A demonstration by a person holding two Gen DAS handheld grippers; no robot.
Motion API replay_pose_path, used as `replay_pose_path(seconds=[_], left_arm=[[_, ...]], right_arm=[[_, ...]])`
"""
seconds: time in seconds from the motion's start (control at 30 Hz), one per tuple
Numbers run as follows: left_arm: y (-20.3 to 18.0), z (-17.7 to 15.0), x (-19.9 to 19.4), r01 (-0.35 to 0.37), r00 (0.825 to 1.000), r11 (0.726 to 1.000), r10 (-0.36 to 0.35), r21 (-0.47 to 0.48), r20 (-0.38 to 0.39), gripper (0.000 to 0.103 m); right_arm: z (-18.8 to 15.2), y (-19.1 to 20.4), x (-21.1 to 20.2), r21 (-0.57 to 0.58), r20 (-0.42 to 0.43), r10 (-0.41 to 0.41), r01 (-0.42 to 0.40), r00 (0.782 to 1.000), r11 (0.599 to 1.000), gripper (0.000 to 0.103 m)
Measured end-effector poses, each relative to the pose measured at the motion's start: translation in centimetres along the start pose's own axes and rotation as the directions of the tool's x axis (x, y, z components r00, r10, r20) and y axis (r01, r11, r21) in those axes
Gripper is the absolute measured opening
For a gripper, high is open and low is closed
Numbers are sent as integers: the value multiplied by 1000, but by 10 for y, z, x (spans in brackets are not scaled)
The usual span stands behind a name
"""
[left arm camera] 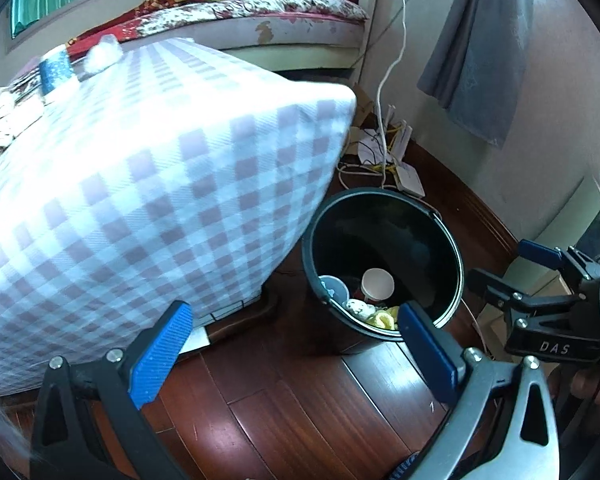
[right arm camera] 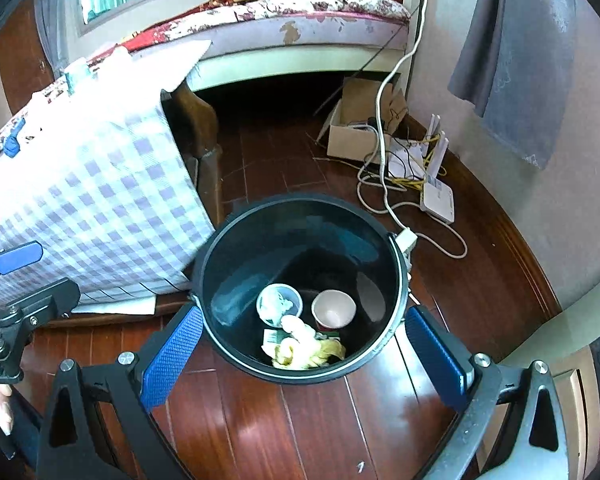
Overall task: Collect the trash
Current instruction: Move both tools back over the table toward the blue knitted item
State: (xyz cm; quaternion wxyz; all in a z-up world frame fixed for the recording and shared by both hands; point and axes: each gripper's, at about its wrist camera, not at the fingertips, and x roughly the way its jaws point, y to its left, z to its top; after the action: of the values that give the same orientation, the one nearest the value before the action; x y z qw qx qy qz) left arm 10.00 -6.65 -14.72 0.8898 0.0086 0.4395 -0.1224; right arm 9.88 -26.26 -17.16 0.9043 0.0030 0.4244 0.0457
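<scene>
Evidently both tongs are hanging empty and spread wide over the floor (right arm camera: 284, 432); the right tongs (right arm camera: 306, 350) are sitting almost straight above the black bin (right arm camera: 300, 204), its near rim lying between the two blue pads, so the bin is lying directly ahead and below; the left tongs (left arm camera: 296, 350) are hanging further left, with the bin ahead and to their right, its rim just behind the right-hand pad; the right hand is looking the nearer of the two for any drop. Trash is already lying in the bin bottom: a paper cup (right arm camera: 334, 309) mouth up, a clear lidded cup (right arm camera: 279, 305) beside it, a yellowish crumpled wad (right arm camera: 308, 350) nearest the rim. Remaining trash is probably lying up on the table (left arm camera: 140, 184) under its checked cloth, to the left of both tongs and higher; a white crumpled piece (left arm camera: 102, 54) is showing at the far edge in the left view; whether it is trash I cannot tell. Right view is showing the bin floor fully; left view is showing more of the tabletop.
</scene>
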Motion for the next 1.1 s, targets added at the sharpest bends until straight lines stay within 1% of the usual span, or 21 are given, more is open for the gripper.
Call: replay_pose_path(seconds=[0.13,0.2,0.33,0.43,0.57,0.67,0.73,0.8,0.93,1.0,1.03,1.1], left_arm=[[17,1,-19,-14,999,1000,15,-26,34,102],[26,2,-30,-17,998,999,19,-41,52,102],[54,8,-55,-53,993,995,60,-79,98,102],[77,13,-72,-84,986,989,99,-118,131,102],[108,20,-91,-130,973,978,157,-162,169,102],[134,27,-104,-169,960,966,207,-197,190,102],[154,32,-112,-207,947,953,252,-223,198,102],[175,36,-120,-234,935,939,288,-253,206,102],[216,42,-125,-263,924,914,331,-308,193,102],[236,44,-125,-265,922,907,338,-327,189,99],[248,46,-123,-268,920,901,344,-341,187,96],[267,49,-119,-269,920,894,349,-360,179,94]], right_arm=[[8,19,-11,-21,53,30,-29,998,999,102],[15,32,-15,-44,77,59,-56,995,998,102],[35,59,-24,-82,129,97,-87,987,993,102],[53,81,-32,-102,167,136,-120,977,988,102],[74,114,-41,-137,190,202,-177,961,975,102],[91,141,-45,-181,201,243,-208,949,961,102],[105,161,-46,-213,206,273,-229,940,950,102],[118,180,-42,-233,181,305,-261,935,937,102],[139,215,-34,-288,148,314,-263,938,921,102],[148,232,-28,-315,142,327,-271,934,910,102],[151,239,-24,-322,134,335,-279,933,905,102],[162,256,-13,-331,126,339,-283,932,900,102]])
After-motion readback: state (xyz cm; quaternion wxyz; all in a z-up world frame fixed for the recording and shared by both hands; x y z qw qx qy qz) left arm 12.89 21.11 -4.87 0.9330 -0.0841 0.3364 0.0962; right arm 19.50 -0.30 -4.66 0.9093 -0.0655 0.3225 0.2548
